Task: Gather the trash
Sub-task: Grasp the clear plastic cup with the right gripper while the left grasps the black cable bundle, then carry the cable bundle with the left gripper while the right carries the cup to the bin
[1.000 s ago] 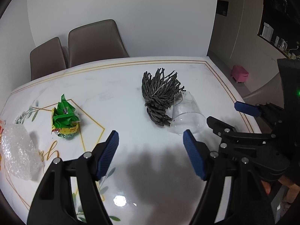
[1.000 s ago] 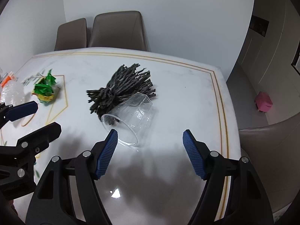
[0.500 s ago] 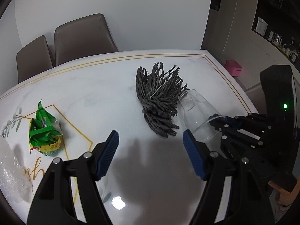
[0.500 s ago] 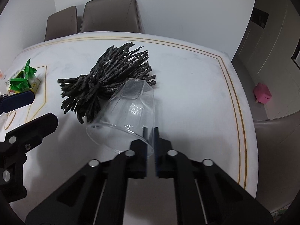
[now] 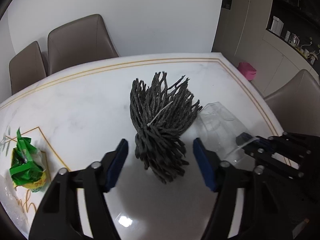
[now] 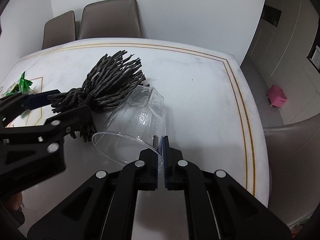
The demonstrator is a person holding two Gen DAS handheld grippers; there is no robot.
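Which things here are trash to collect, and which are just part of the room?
Trash for the job:
- clear cup, on its side, rim pinched in the right gripper
- grey yarn bundle, between the left gripper fingers, not yet gripped
- green wrapper

Just around:
- table
- chairs
- pink stool

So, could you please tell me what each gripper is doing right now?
Left gripper: open, jaws closing around the mop head.
Right gripper: shut on the plastic cup rim.
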